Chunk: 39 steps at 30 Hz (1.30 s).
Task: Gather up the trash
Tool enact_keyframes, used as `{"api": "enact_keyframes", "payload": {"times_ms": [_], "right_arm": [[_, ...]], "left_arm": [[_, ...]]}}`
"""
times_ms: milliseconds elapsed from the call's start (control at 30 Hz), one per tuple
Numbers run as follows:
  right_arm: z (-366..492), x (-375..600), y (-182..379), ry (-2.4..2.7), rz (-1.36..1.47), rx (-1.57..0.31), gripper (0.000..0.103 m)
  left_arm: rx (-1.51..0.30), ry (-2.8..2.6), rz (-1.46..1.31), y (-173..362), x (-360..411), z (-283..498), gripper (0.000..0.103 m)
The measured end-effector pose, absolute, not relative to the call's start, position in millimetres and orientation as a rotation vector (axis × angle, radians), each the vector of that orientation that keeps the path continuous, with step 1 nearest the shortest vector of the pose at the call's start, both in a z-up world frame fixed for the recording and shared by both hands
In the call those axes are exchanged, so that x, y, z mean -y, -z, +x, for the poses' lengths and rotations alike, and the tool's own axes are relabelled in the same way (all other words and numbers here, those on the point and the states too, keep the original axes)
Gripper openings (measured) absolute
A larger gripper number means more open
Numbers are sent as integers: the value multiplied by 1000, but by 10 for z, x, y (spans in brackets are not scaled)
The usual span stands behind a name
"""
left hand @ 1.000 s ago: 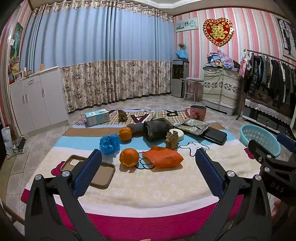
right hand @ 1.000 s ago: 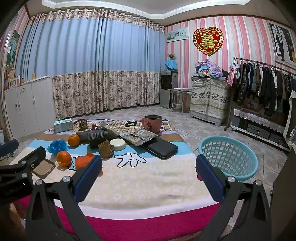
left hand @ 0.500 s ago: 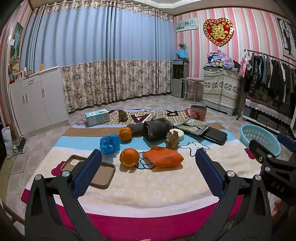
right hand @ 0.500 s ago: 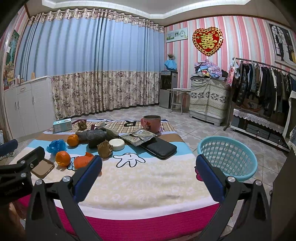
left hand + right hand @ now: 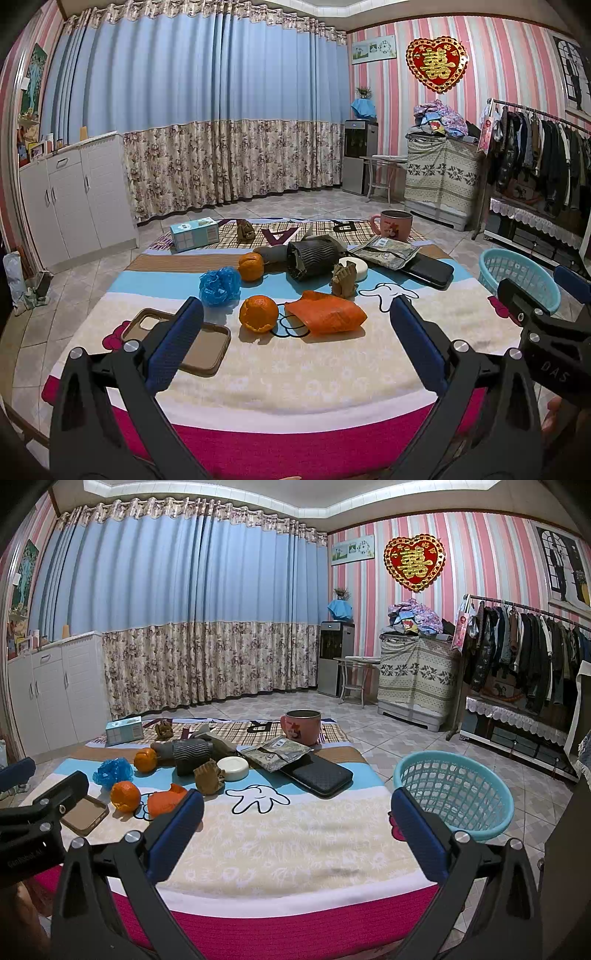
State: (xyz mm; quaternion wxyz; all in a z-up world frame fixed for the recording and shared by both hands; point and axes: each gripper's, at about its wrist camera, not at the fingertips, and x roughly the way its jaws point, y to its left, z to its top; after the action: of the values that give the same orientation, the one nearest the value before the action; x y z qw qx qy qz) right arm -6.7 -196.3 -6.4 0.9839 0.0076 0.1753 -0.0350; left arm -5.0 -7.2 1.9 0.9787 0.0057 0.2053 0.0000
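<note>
Nothing much altered across the last second: only a slight drift of view, every item lying where it lay. So no pickup started yet, all trash left to collect.

Covered by a striped cartoon blanket [image 5: 295, 369], a low bed or desk, hard to tell which. Beside its right edge, on the floor, a turquoise basket [image 5: 454, 794], empty as far as seen, likely the bin.

On the blanket, a dark wallet [image 5: 317, 773], a red mug [image 5: 301, 726], a tissue box [image 5: 195, 233], a brown phone case [image 5: 207, 343].

Probable trash nearer: orange crumpled wrapper [image 5: 327, 313], orange peel [image 5: 258, 314], blue crumpled wad [image 5: 218, 281], foil packet [image 5: 384, 253].

Left claw [image 5: 295, 343] spread wide, holding nothing, short of the peel and wrapper. Right claw [image 5: 297, 830] equally wide and empty, above bare blanket.
</note>
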Motion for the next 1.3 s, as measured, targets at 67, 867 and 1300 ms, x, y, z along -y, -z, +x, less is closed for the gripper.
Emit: {"api": "enact_keyframes", "payload": {"times_ms": [67, 867, 1300], "right_arm": [[-69, 1967, 61, 71, 15, -352, 99], [-68, 1999, 45, 72, 13, -351, 99], [-79, 2011, 37, 73, 14, -349, 99]], "left_arm": [[-414, 0, 12, -19, 71, -49, 98], [-414, -2, 8, -56, 14, -30, 98], [-414, -3, 8, -53, -4, -11, 98]]}}
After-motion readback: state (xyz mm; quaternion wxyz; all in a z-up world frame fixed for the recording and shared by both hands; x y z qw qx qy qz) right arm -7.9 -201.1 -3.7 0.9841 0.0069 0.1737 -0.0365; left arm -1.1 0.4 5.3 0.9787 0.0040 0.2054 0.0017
